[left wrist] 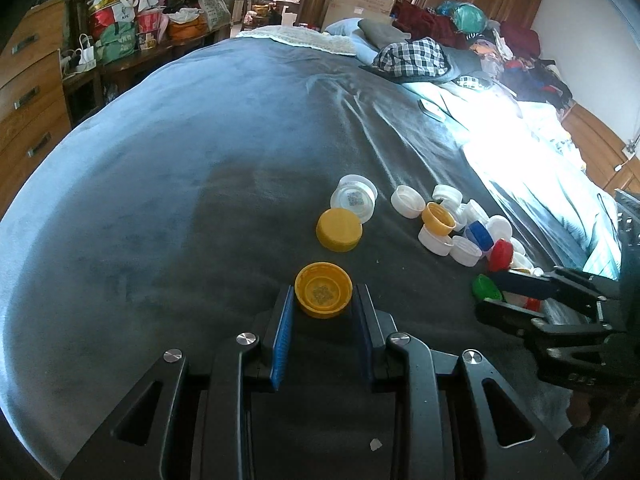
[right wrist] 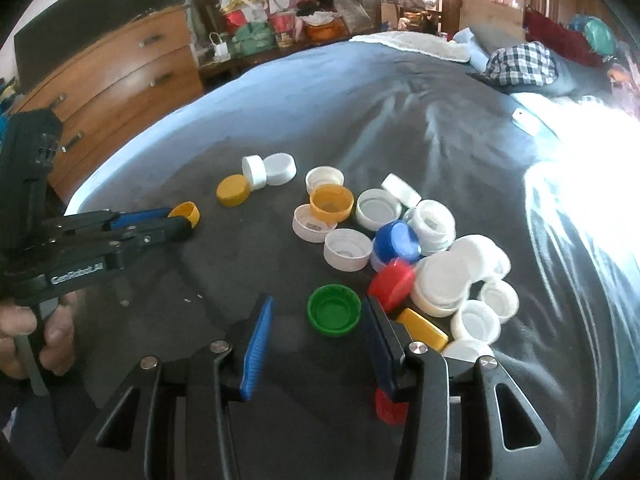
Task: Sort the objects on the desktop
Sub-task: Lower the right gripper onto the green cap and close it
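Observation:
My left gripper (left wrist: 323, 300) is shut on an upturned yellow cap (left wrist: 323, 294), holding it by its sides just above the dark bedspread (left wrist: 200, 160). In the right wrist view that gripper (right wrist: 183, 221) comes in from the left with the same yellow cap (right wrist: 186, 212) at its tips. My right gripper (right wrist: 319, 303) stands open over an upturned green cap (right wrist: 334, 315), which lies between the blue pads, close to the right one and apart from the left. A pile of white, blue, red and yellow caps (right wrist: 432, 264) lies to its right.
A second yellow cap (left wrist: 339, 229) and clear lids (left wrist: 354, 198) lie ahead of the left gripper. A wooden dresser (right wrist: 120, 80) stands left of the bed. Checked cloth (left wrist: 412, 56) and piled clothes lie far right. A hand (right wrist: 24, 332) grips the left tool's handle.

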A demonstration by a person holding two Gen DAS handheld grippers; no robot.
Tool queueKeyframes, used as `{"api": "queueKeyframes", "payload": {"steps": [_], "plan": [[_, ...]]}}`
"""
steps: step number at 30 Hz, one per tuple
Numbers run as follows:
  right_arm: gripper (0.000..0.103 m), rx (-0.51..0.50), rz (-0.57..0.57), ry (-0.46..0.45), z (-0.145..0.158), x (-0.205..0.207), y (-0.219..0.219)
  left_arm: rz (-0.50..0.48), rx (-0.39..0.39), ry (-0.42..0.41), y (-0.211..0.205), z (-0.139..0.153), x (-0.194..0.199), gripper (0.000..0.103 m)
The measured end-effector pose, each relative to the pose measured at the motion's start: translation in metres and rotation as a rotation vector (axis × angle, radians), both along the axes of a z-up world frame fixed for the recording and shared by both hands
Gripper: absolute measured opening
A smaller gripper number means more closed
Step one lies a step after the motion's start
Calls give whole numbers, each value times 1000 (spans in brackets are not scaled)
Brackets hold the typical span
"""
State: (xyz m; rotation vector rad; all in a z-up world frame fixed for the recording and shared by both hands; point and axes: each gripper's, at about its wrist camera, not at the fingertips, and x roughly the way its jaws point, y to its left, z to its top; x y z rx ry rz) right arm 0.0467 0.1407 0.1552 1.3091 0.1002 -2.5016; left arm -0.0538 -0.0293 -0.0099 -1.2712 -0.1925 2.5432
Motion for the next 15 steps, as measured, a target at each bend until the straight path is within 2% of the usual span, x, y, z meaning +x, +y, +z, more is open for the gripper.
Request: {"api": "queueKeyframes", "payload": {"steps": [5, 10, 13, 15], "plan": [[45, 2, -20, -15, -10, -3, 5, 1, -2, -2, -1, 0, -1, 24], [26, 13, -34, -14, -8, -2, 8, 0, -9, 1, 1, 0, -2, 24], [26, 7, -36, -4, -7, -2, 7, 0, -14, 0, 1, -1, -2, 24], [39, -5, -26, 11, -7, -3, 6, 0, -19, 0, 2, -2, -3, 24]]}}
